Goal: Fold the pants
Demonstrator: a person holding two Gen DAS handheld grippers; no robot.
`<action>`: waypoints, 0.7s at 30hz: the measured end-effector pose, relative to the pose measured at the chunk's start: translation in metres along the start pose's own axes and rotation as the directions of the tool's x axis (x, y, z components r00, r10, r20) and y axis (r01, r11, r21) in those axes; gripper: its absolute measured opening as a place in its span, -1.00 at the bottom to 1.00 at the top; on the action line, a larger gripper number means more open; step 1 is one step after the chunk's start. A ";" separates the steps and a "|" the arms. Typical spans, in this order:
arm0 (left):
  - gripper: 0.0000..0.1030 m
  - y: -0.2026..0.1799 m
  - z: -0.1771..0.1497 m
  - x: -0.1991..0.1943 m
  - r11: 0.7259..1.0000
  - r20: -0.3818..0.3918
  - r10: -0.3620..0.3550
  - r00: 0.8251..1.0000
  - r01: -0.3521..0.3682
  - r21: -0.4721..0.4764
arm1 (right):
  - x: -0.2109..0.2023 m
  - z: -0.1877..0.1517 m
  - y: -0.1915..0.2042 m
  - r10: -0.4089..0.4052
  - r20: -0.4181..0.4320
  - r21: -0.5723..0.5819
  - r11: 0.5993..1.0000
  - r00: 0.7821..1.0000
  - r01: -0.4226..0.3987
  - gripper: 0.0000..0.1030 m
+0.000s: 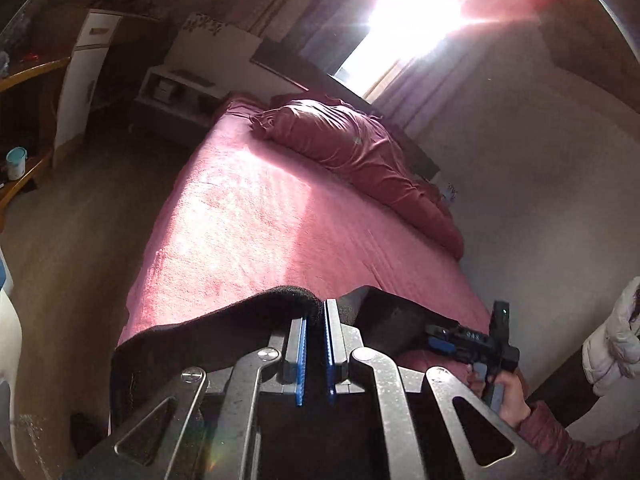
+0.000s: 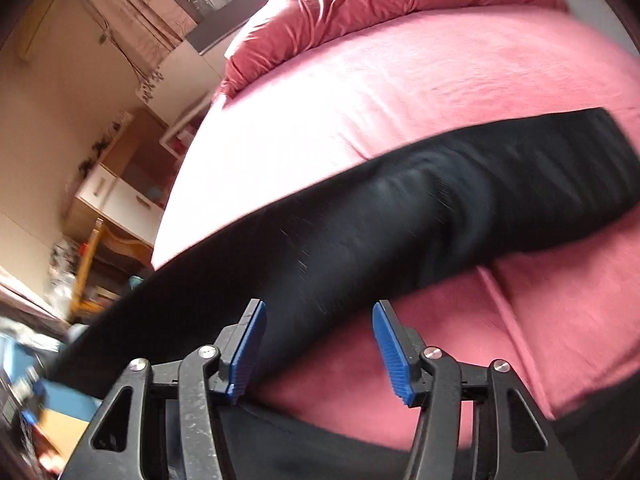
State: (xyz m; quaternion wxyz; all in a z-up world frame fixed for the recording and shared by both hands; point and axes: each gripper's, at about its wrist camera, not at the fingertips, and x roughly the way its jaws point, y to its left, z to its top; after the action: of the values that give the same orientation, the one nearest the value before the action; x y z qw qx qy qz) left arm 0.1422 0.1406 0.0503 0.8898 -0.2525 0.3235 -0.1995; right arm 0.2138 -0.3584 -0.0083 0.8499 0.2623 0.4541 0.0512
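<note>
Across a pink bed (image 2: 360, 80), black pants (image 2: 440, 200) lie stretched while the left gripper (image 1: 315, 312) pinches one end, lifting it, probably to start a fold, and the right gripper (image 2: 318, 320) hovers with jaws apart over the fabric.

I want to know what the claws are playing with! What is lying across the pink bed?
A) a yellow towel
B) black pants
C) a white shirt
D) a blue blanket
B: a long black pair of fabric pants stretches across the pink bed sheet, and the left claw is pinched shut on one edge of that black cloth.
</note>
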 end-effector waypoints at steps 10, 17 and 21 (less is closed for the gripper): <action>-0.87 -0.008 -0.028 -0.029 0.999 -0.023 -0.036 0.999 0.036 0.027 | 0.061 0.069 -0.005 0.043 -0.056 0.229 0.973 0.998 -0.029 0.01; -0.87 -0.007 -0.031 -0.034 0.999 -0.043 -0.037 0.998 0.039 0.037 | 0.084 0.093 -0.018 -0.098 -0.099 0.220 0.968 0.990 0.117 -0.82; -0.87 0.015 -0.008 -0.020 0.999 -0.048 0.032 0.998 -0.032 -0.012 | 0.056 0.097 -0.008 -0.058 -0.042 0.157 0.986 0.997 0.064 -0.83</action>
State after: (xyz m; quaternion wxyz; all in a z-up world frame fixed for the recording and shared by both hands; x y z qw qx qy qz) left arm 0.1253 0.1604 0.0459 0.8831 -0.2483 0.3502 -0.1892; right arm 0.3225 -0.3855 -0.0101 0.8191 0.3139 0.4802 -0.0060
